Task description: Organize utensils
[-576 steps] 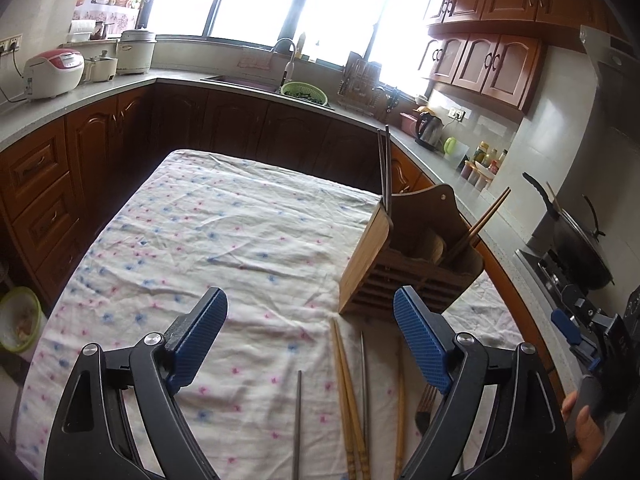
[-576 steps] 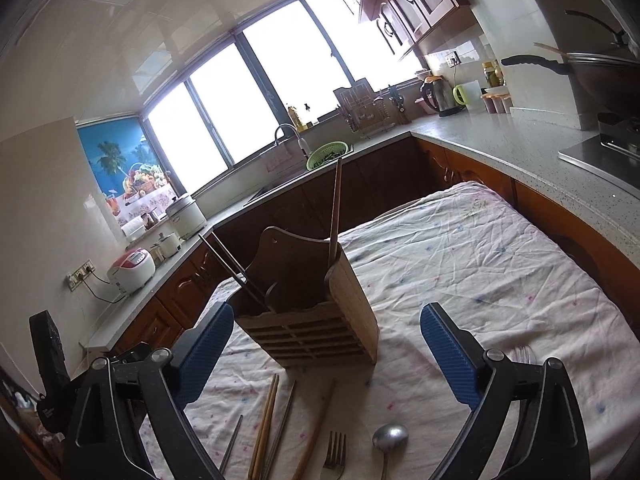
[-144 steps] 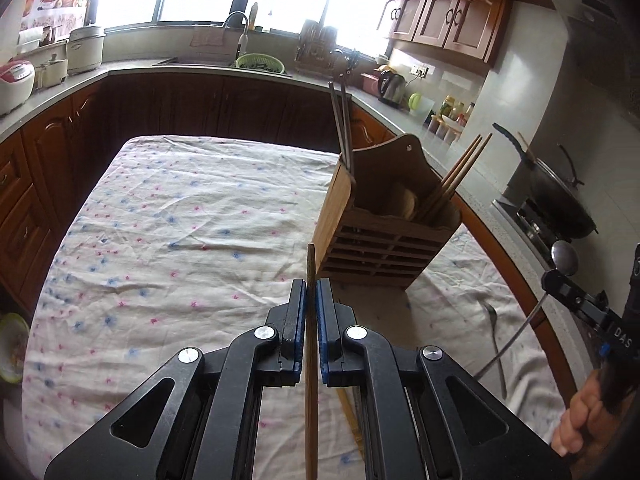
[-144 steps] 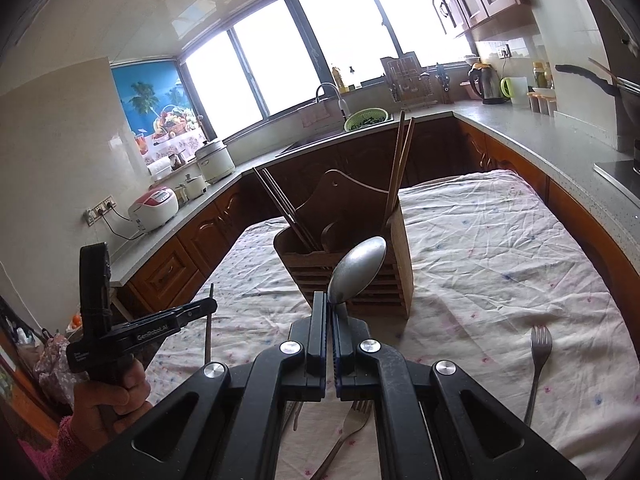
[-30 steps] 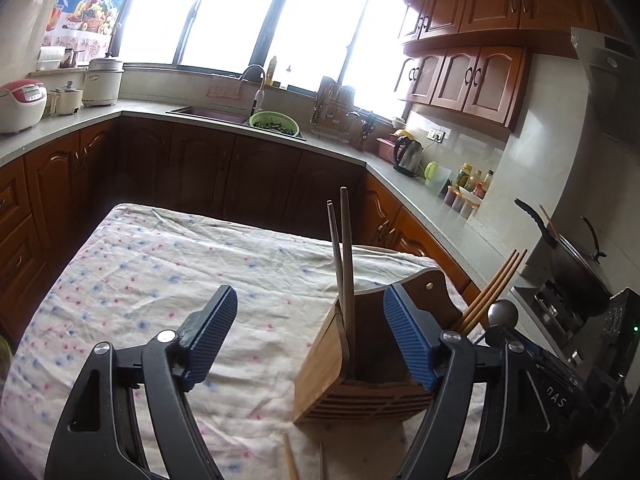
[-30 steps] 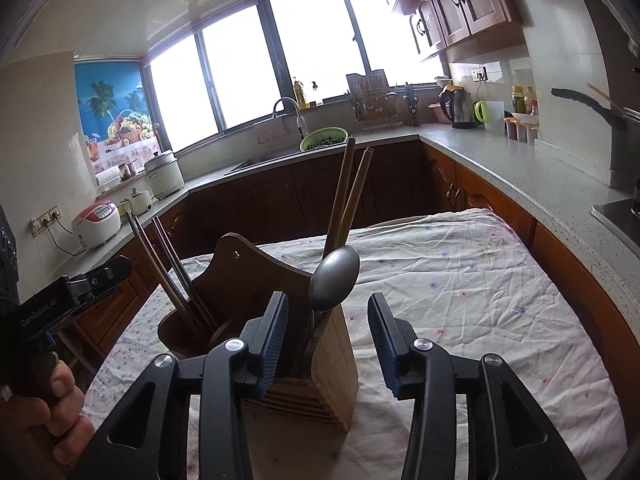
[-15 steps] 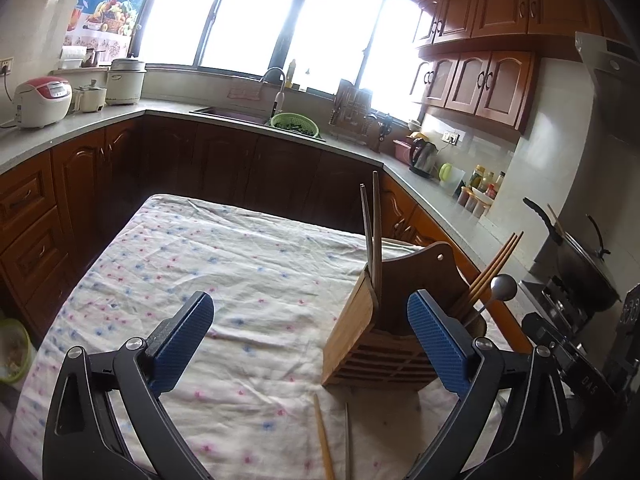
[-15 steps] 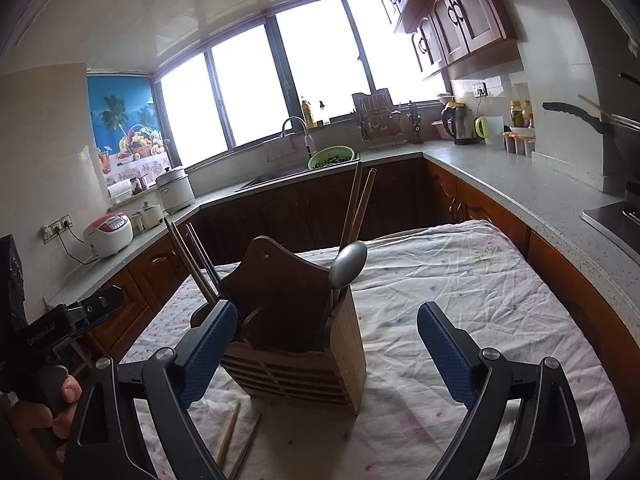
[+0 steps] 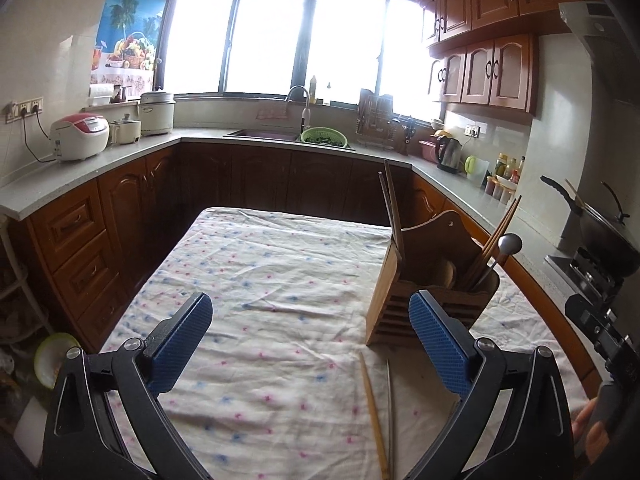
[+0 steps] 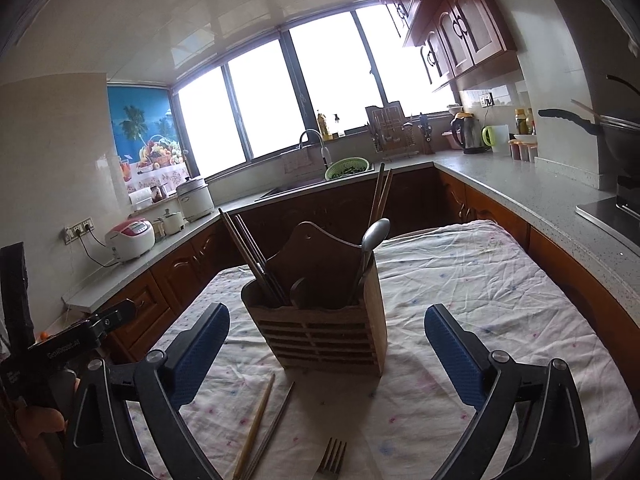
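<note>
A wrinkled white tablecloth (image 9: 256,280) dotted with small pink and blue flowers covers the table, ringed on three sides by dark wooden cabinets under a grey countertop (image 9: 80,168). On the countertop's left run stand a white and red rice cooker (image 9: 80,136) and a larger white pot (image 9: 157,112), while below the windows a green colander (image 9: 323,137) sits at the sink beside the tap (image 9: 302,106). Along the right run stand a steel kettle (image 9: 450,154), a row of seasoning jars (image 9: 505,182), and a black wok (image 9: 602,228) on the stove at the far right end.
</note>
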Demonstrator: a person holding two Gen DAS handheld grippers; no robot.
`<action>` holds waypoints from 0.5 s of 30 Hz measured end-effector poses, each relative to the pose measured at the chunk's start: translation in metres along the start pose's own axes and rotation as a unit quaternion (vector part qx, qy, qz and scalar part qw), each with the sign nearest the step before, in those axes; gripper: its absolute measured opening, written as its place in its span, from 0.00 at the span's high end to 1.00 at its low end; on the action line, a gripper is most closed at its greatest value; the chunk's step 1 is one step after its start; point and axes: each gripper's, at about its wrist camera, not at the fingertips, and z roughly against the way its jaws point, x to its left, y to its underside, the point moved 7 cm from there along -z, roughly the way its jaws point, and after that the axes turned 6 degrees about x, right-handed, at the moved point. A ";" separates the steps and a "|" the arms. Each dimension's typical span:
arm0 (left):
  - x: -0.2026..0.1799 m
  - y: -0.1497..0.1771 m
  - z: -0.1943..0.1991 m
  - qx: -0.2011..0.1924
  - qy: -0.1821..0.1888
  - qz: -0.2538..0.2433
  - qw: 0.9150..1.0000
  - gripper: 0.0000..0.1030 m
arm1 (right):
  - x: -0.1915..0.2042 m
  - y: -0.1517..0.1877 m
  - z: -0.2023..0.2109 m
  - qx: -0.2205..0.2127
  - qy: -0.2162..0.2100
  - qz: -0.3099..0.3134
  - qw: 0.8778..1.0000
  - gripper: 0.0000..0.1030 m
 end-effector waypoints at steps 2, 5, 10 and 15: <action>0.002 0.006 0.009 -0.003 -0.007 -0.003 1.000 0.01 | 0.005 0.004 0.010 -0.007 -0.005 0.003 1.000 0.02; 0.004 0.014 0.023 -0.007 -0.014 -0.007 1.000 0.01 | 0.013 0.011 0.023 -0.012 -0.013 0.011 1.000 0.02; 0.004 0.026 0.041 -0.014 -0.027 -0.018 0.999 0.00 | 0.027 0.026 0.045 -0.020 -0.020 0.032 0.999 0.01; 0.008 0.035 0.055 -0.016 -0.031 -0.019 0.999 0.00 | 0.035 0.038 0.058 -0.020 -0.024 0.037 0.999 0.01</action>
